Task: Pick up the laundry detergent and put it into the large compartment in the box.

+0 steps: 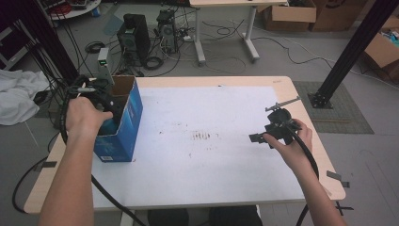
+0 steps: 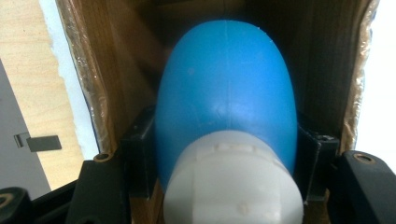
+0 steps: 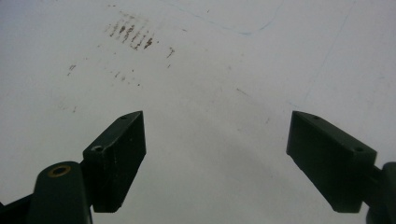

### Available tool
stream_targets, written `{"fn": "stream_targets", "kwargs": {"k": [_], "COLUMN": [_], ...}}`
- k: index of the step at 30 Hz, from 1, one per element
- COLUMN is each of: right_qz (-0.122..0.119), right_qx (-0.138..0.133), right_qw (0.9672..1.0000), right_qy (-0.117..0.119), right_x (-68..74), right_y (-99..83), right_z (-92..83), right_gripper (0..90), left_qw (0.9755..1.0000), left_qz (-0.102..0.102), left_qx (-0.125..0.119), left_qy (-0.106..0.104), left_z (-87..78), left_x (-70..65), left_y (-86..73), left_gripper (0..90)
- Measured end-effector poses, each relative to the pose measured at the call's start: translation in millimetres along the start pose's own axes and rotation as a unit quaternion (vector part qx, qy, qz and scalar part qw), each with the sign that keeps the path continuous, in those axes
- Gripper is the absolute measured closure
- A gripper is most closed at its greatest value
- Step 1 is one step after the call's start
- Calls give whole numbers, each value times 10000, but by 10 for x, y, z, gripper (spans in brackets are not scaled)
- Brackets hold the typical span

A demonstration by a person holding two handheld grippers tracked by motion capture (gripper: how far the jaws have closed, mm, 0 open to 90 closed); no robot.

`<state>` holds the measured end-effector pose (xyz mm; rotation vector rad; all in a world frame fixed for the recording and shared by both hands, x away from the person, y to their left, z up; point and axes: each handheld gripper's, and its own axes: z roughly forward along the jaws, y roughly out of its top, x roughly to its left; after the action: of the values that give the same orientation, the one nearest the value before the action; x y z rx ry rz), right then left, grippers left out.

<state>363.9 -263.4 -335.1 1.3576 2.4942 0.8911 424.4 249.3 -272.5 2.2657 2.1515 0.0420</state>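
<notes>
A blue cardboard box [image 1: 126, 123] with an open top stands at the table's left side. My left gripper [image 1: 109, 107] reaches down into it. Seen in the left gripper view, its jaws are shut on a blue bottle [image 2: 226, 98] with a white cap [image 2: 233, 182], held inside the box's brown inner walls [image 2: 100, 70]. My right gripper [image 1: 263, 138] hovers over the right part of the white sheet [image 1: 202, 155]. In the right gripper view it [image 3: 215, 158] stands open, nothing between its jaws, above the bare white sheet [image 3: 210, 84].
Brown smudges [image 1: 202, 136] mark the sheet's middle. Beyond the table's far edge stand computer towers [image 1: 134, 37] with tangled cables, a desk leg [image 1: 199, 37] and cardboard boxes [image 1: 289, 16]. A black metal post [image 1: 350, 52] rises at the right. White cloth [image 1: 19, 94] lies off the left.
</notes>
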Motion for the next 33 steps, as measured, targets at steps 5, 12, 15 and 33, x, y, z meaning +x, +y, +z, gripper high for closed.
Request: {"fn": "stream_targets", "kwargs": {"k": [5, 12, 15, 33], "right_qz": [17, 25, 31, 33], "right_qx": [-16, 5, 0, 4], "right_qw": [10000, 10000, 10000, 10000], "right_qy": [3, 9, 13, -1], "right_x": [4, -2, -8, -3], "right_y": [-5, -23, -26, -44], "right_z": [-5, 8, 17, 9], "right_gripper": [197, 197, 196, 196], "left_qw": [10000, 10000, 10000, 10000], "left_qz": [-2, -32, -43, -65], "left_qx": [-20, -25, -24, -39], "left_qy": [17, 23, 47, 46], "left_z": [1, -7, 5, 18], "left_x": [-8, -6, 2, -3], "left_y": [6, 8, 5, 9], "left_gripper": [382, 382, 382, 380]}}
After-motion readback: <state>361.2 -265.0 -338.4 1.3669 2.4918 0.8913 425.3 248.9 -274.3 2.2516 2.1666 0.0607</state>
